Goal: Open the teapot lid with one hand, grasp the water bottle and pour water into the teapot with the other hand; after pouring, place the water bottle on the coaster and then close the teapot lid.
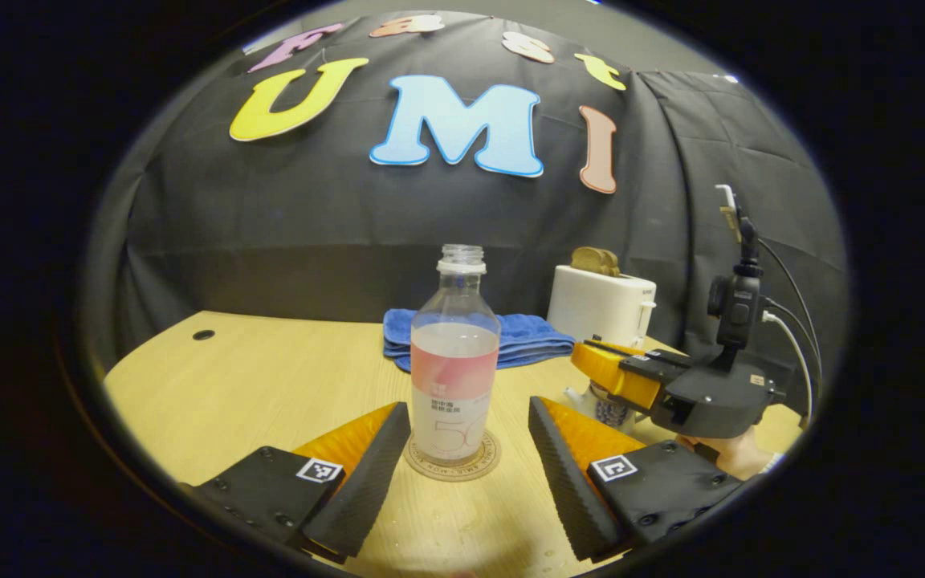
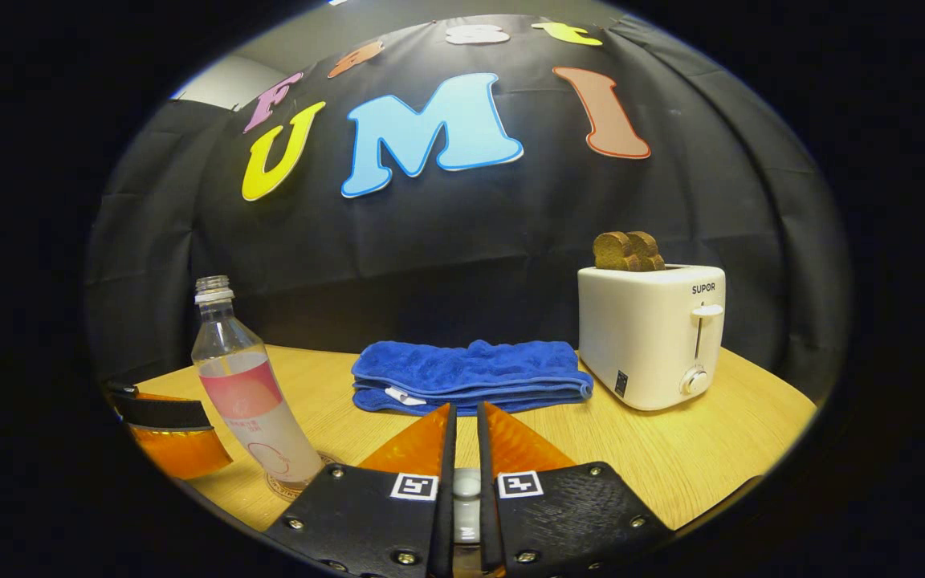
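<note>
Left claw [image 1: 469, 405]: nearest the lens in the left gripper view; its two fingers stand wide apart with nothing between the pads, one on each side of the bottle and clear of it.
Water bottle [image 1: 454, 377]: upright, uncapped, a little over half full, standing on the coaster just beyond the open fingers.
Coaster [image 1: 488, 464]: round, flat on the surface; its rim shows around the bottle's foot.
Right claw [image 2: 466, 411]: fingers drawn close together, leaving only a narrow slot; in the right gripper view a small pale knob sits in that slot, which I take to be the lid's.
Lid [image 2: 466, 486]: apparently pinched by its knob in the right claw; the rest of it is hidden under the fingers.
Teapot [image 1: 611, 411]: a patch of blue-and-white ware shows directly below the right claw in the left gripper view; whether the lid is raised off it or seated I cannot tell.
Hand [image 1: 731, 453]: a bit of it shows under the right claw's body.
Surface [image 1: 270, 385]: pale wood, with a few water drops near the left claw.
Farther off: folded blue towel [image 2: 470, 373] behind the bottle; white toaster [image 2: 647, 337] with toast [image 2: 627, 250] standing in it, to the towel's right.
Step in hand: the bottle looks set down and let go, so pouring and placing seem done; closing the teapot is left.
Next move calls for: lowering the lid squarely onto the pot's mouth, parting the right fingers only once it sits, and drawing the left claw straight back without brushing the bottle.
</note>
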`<action>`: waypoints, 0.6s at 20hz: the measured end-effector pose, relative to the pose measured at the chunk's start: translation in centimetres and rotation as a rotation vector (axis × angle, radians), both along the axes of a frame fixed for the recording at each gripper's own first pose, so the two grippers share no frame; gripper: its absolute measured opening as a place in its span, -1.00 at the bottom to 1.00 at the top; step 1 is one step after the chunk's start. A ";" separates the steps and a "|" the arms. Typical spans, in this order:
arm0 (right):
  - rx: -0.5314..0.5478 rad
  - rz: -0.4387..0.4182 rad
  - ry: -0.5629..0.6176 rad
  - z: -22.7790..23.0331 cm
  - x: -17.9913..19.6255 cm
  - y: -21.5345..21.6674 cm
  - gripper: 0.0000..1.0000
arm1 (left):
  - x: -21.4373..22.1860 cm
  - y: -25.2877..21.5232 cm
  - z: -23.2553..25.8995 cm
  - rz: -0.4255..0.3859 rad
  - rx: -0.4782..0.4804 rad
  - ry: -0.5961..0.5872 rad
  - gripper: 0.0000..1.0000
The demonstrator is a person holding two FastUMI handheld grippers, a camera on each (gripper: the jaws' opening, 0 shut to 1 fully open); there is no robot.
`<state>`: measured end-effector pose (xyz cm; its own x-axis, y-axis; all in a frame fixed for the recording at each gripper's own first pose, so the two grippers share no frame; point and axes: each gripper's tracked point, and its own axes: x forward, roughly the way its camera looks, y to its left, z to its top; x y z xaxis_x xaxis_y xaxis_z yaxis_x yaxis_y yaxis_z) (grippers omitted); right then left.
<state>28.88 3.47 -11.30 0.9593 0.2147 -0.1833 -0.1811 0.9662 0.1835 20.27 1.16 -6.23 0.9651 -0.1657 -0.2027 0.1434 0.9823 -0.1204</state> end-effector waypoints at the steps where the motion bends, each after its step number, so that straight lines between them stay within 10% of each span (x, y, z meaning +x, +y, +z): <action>1: -0.008 -0.005 0.002 -0.1 0.0 0.0 -0.74 | 0.0 0.0 0.0 0.000 0.002 0.000 1.00; 12: -0.075 -0.004 -0.011 2.5 -3.3 1.0 -0.05 | -0.5 0.0 1.8 0.006 0.027 -0.060 1.00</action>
<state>25.56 4.47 -8.85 0.9623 0.1967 -0.1880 -0.1787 0.9779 0.1084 19.75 1.12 -4.40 0.9765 -0.1554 -0.1492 0.1439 0.9859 -0.0851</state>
